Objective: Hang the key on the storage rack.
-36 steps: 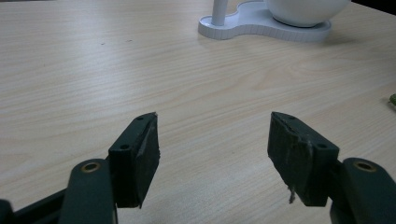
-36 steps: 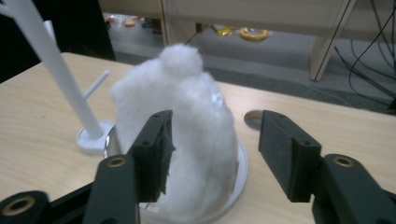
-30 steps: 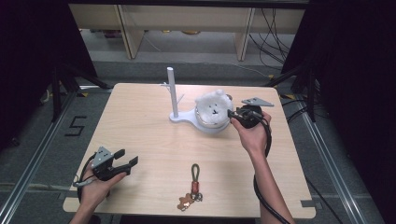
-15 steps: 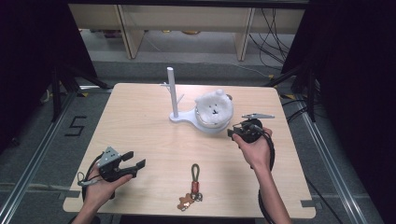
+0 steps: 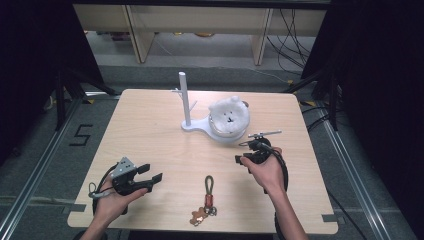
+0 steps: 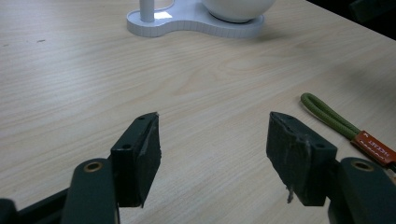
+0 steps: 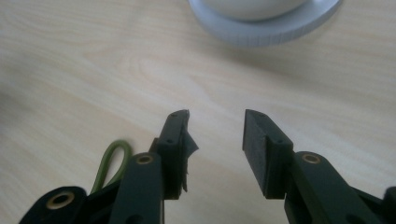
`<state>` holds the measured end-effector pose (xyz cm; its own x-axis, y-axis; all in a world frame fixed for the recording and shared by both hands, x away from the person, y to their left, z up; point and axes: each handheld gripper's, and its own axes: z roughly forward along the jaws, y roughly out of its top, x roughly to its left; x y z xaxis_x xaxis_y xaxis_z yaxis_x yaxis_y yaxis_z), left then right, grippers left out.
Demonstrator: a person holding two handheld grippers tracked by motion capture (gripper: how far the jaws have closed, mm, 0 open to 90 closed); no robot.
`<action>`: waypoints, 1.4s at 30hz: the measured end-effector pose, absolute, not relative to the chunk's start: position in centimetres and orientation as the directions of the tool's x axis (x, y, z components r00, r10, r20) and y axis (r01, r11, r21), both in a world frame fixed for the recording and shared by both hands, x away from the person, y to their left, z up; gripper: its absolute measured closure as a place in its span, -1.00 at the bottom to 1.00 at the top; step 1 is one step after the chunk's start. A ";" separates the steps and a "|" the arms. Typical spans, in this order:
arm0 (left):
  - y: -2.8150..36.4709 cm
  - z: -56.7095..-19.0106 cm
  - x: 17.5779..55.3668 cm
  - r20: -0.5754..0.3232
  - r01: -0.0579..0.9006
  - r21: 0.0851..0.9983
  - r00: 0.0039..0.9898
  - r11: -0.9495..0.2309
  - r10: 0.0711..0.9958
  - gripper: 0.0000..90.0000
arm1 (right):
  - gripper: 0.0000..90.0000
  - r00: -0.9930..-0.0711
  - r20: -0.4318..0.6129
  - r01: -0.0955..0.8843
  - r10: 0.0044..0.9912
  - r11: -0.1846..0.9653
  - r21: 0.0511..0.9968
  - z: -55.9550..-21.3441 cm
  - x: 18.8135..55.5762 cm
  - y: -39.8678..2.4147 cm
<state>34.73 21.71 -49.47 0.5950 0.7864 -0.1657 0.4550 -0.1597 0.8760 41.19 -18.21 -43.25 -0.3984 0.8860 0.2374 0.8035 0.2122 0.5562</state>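
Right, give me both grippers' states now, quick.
Left gripper: open, nothing between the jaws.
Right gripper: open, jaws have just been opening, nothing between them.

Lab test cell: wood table (image 5: 150, 125) w/ black curtains (image 5: 35, 60) each side, floor rails (image 5: 40, 165), loose cables (image 5: 295, 25).

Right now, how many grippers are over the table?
2: the left gripper near the front left edge, and the right gripper right of centre, just in front of the white stand.
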 end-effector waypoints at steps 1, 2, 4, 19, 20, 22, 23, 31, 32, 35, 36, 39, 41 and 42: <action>21.6 -49.5 34.8 -0.168 0.453 0.878 0.597 -0.157 0.784 -0.24 | 0.36 -0.403 0.246 0.809 0.881 0.217 0.546 -43.4 41.1 -18.1; 21.6 -49.5 34.7 -0.168 0.454 0.877 0.599 -0.158 0.783 -0.24 | 0.36 -0.408 0.235 0.808 0.882 0.229 0.543 -43.5 41.0 -17.9; 21.5 -49.6 34.7 -0.168 0.448 0.880 0.606 -0.160 0.777 -0.24 | 0.36 -0.394 0.243 0.829 0.887 0.228 0.510 -43.5 40.5 -17.5; 21.4 -50.0 34.1 -0.165 0.460 0.870 0.609 -0.176 0.775 -0.25 | 0.35 -0.462 0.274 0.875 0.843 0.382 0.299 -45.6 37.6 -12.1; 21.4 -50.0 34.1 -0.165 0.460 0.870 0.610 -0.176 0.775 -0.25 | 0.35 -0.430 0.284 0.895 0.857 0.365 0.257 -45.5 37.3 -11.6; 21.4 -50.0 34.1 -0.166 0.461 0.869 0.610 -0.177 0.775 -0.25 | 0.34 -0.481 0.278 0.867 0.831 0.404 0.292 -46.1 37.1 -11.1; 21.5 -50.1 34.2 -0.172 0.458 0.872 0.616 -0.172 0.769 -0.25 | 0.34 -0.493 0.275 0.863 0.825 0.423 0.277 -46.2 37.1 -10.8; 21.5 -50.2 34.1 -0.172 0.462 0.870 0.612 -0.172 0.772 -0.25 | 0.29 -0.465 0.278 0.885 0.841 0.429 0.181 -46.6 36.9 -8.5; 21.5 -50.3 34.1 -0.173 0.461 0.871 0.615 -0.172 0.769 -0.25 | 0.28 -0.452 0.273 0.892 0.849 0.421 0.165 -46.7 36.9 -8.2; 21.5 -50.3 34.1 -0.172 0.465 0.868 0.610 -0.174 0.774 -0.25 | 0.27 -0.454 0.260 0.891 0.853 0.427 0.155 -46.9 37.0 -7.8; 21.5 -50.3 34.1 -0.170 0.468 0.866 0.608 -0.177 0.775 -0.25 | 0.27 -0.466 0.259 0.885 0.846 0.437 0.161 -47.0 37.0 -7.8; 21.5 -50.3 34.0 -0.171 0.469 0.865 0.608 -0.177 0.775 -0.25 | 0.27 -0.465 0.239 0.884 0.852 0.435 0.169 -47.1 36.9 -7.3; 21.5 -50.4 34.1 -0.179 0.466 0.868 0.614 -0.171 0.769 -0.25 | 0.27 -0.457 0.227 0.888 0.860 0.430 0.161 -47.2 36.8 -6.9; 21.5 -50.4 34.1 -0.179 0.466 0.868 0.614 -0.171 0.769 -0.25 | 0.27 -0.492 0.218 0.868 0.843 0.458 0.192 -47.4 36.9 -7.0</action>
<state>34.10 21.47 -50.40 0.6144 0.7685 -0.1785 0.4658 -0.1707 0.8683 36.93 -7.00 -47.37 -0.4924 0.8427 0.2175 0.8681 0.4576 0.1922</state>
